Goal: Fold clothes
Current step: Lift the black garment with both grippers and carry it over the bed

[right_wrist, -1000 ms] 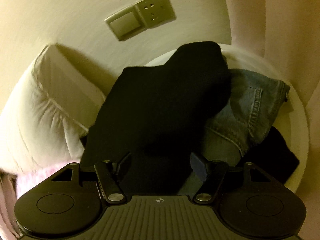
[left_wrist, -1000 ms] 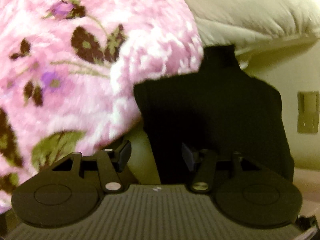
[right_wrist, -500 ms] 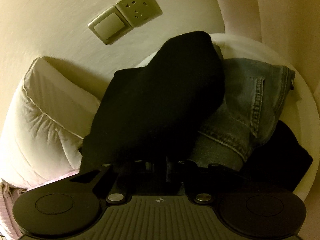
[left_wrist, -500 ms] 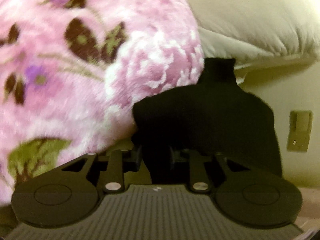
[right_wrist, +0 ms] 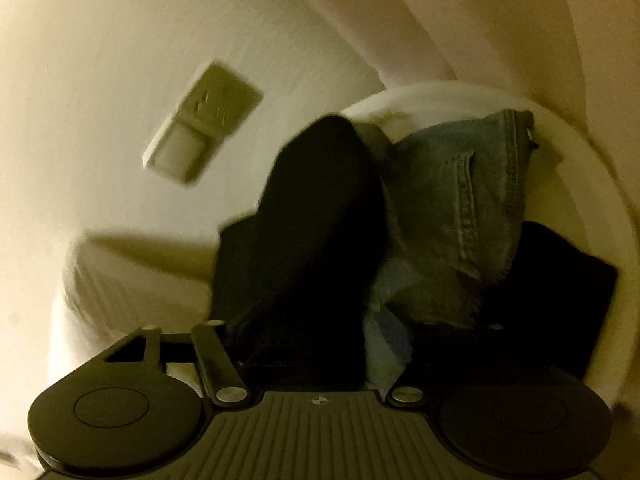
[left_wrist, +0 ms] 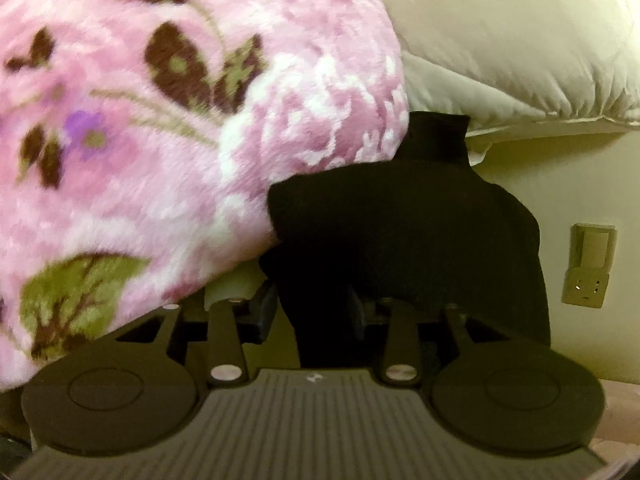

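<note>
Nothing is folded yet; my left gripper [left_wrist: 310, 314] stands spread around the black sweater [left_wrist: 404, 232] beside the blanket [left_wrist: 160, 120]; my right gripper [right_wrist: 320, 356] seems buried in it, grip unclear; jeans [right_wrist: 460, 208] wait in the basket [right_wrist: 580, 184].

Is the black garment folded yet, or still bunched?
Still bunched. The black garment hangs in a crumpled heap over the jeans in the white basket, with no flat folds visible.
</note>
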